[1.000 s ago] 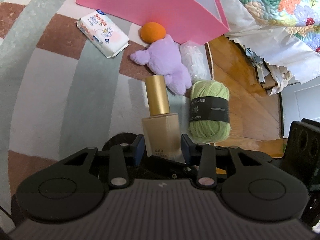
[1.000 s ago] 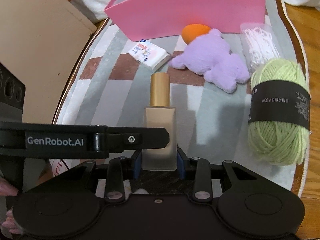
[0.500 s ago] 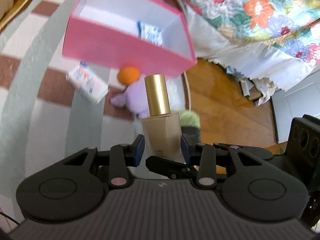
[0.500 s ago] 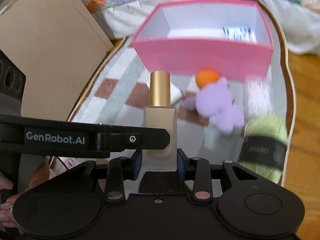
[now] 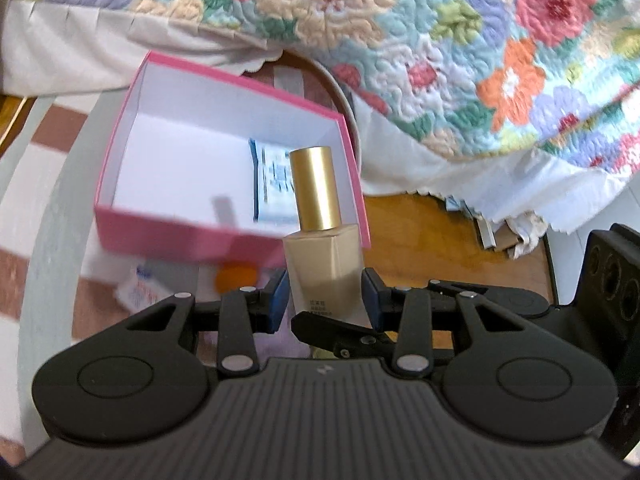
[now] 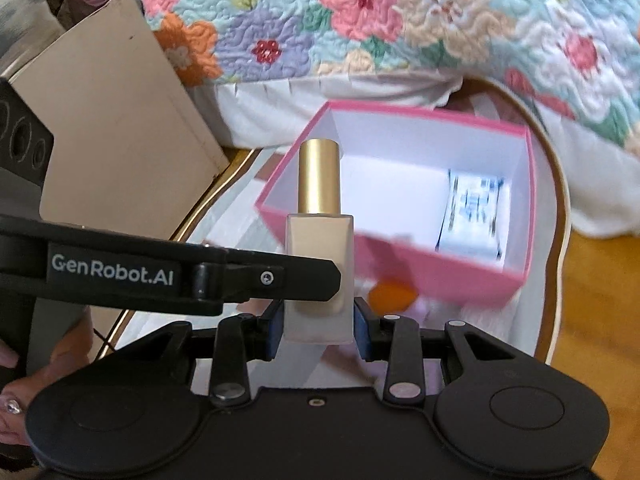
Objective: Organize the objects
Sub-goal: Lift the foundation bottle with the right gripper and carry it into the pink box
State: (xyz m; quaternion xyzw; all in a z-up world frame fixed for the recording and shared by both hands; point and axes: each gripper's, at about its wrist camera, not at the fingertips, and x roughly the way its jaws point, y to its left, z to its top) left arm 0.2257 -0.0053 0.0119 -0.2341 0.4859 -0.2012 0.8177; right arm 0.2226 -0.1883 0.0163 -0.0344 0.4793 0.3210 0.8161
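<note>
A beige foundation bottle [image 5: 324, 268] with a gold cap stands upright between the blue pads of my left gripper [image 5: 324, 298], which is shut on it. My right gripper [image 6: 318, 322] is shut on the same bottle [image 6: 319, 236] from another side. One left finger [image 6: 260, 276] crosses in front of the bottle in the right wrist view. The bottle hangs in the air at the near rim of the open pink box [image 5: 180, 236] [image 6: 440, 268]. A white and blue packet [image 5: 272, 184] [image 6: 472, 212] lies inside the box.
An orange ball [image 5: 236, 276] [image 6: 390, 294] and a tissue pack [image 5: 140, 292] lie on the striped rug below the box. A floral quilt [image 5: 440, 40] hangs behind it. A cardboard box [image 6: 120, 140] stands at the left; a person's hand [image 6: 12, 404] shows at the lower left.
Both grippers have risen with the bottle and moved toward the pink box. The box's inside now shows; the purple plush and green yarn have dropped out of sight.
</note>
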